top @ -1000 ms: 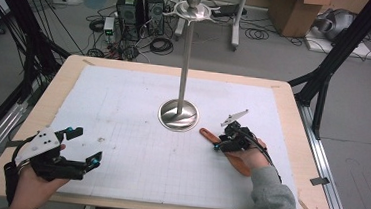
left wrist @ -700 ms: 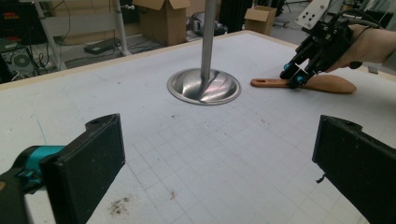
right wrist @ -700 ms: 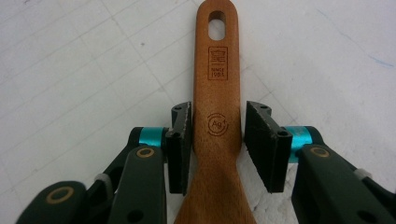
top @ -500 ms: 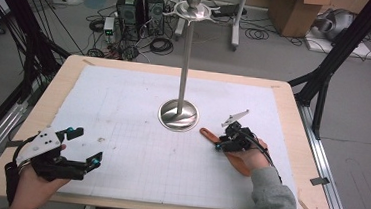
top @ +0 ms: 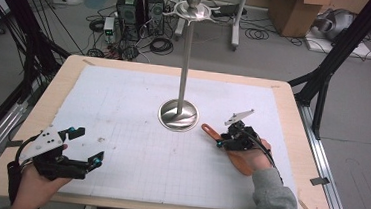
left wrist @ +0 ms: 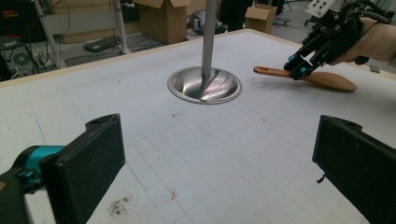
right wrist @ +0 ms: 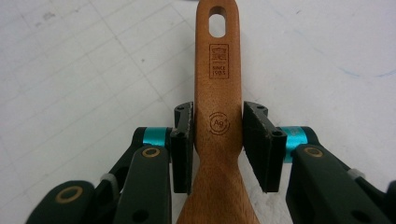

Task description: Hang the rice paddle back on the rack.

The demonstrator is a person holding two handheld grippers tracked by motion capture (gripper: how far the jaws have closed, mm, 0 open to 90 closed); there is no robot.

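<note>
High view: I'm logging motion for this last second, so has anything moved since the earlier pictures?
Nothing visibly changed: the right tongs stay closed around the brown wooden spatula's handle on the white gridded mat, and the left tongs stay open.

A wooden spatula (top: pixel 230 150) lies flat on the white gridded mat (top: pixel 136 130), just right of the round base of a metal stand (top: pixel 178 115). Its narrow handle, with a hanging slot and a stamped mark, points toward that base; the broad blade lies toward the table's near right edge. The right gripper (right wrist: pixel 217 135) has its jaws on either side of the handle, seemingly touching it.
</note>
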